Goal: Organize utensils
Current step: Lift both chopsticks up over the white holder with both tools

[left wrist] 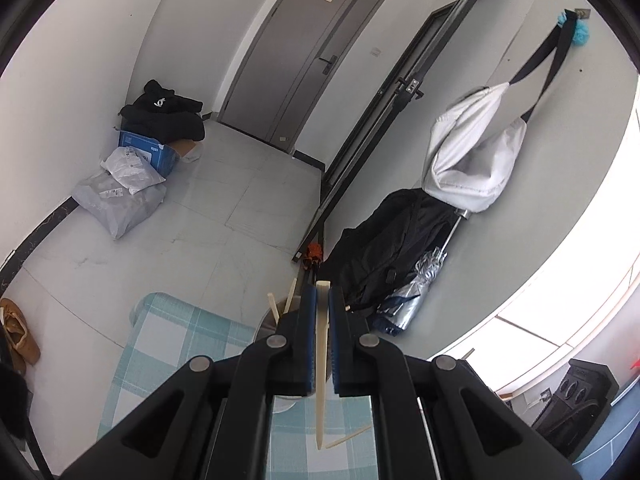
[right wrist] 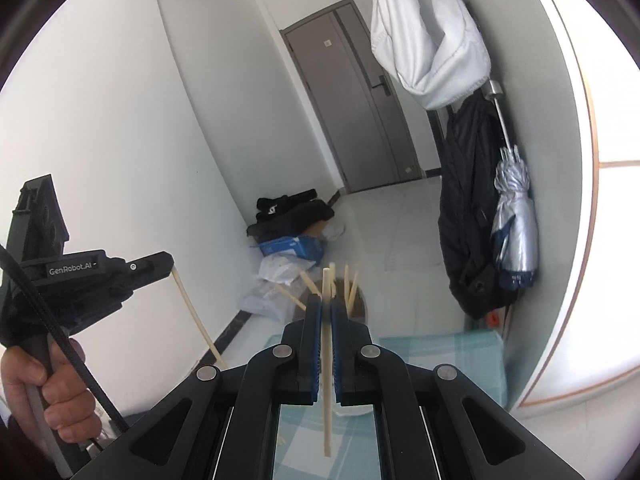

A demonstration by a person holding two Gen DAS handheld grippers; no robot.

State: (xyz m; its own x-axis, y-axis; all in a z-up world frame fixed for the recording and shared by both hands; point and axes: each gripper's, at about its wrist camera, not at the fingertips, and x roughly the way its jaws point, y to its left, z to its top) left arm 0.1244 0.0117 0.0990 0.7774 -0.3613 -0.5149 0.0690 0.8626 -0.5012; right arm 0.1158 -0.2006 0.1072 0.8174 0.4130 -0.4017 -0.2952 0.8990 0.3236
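Fingers (left wrist: pixel 307 336) of the left gripper (left wrist: pixel 322 300) closed on a pale chopstick (left wrist: pixel 321 360), pinched between the blue pads, upper end poking just past the tips, lower end hanging down over the checked cloth (left wrist: pixel 188 332) on the bench. Seen from the right wrist, that left gripper (right wrist: pixel 170 261) held out to the left in a hand (right wrist: pixel 48 384), its chopstick (right wrist: pixel 196 316) slanting down toward the bench edge. Fingers (right wrist: pixel 312 332) of the right gripper (right wrist: pixel 326 304) likewise clamped on a second chopstick (right wrist: pixel 327 376), nearly upright, top end clear of the tips. Just beyond both sets of fingers, a round holder (right wrist: pixel 358 300) with several chopsticks (right wrist: pixel 348 286) leaning in it, partly hidden behind the fingers in the left view as holder (left wrist: pixel 276 316). One loose chopstick (left wrist: pixel 348 436) flat on the cloth near the hanging tip. Bench edge close behind the holder, then bare tiled floor (left wrist: pixel 248 208). To the right, a wall with a dark coat (right wrist: pixel 468 208) and folded umbrella (right wrist: pixel 514 224) hanging close by the bench corner; to the left, open floor up to parcels (left wrist: pixel 120 196) by the far wall.
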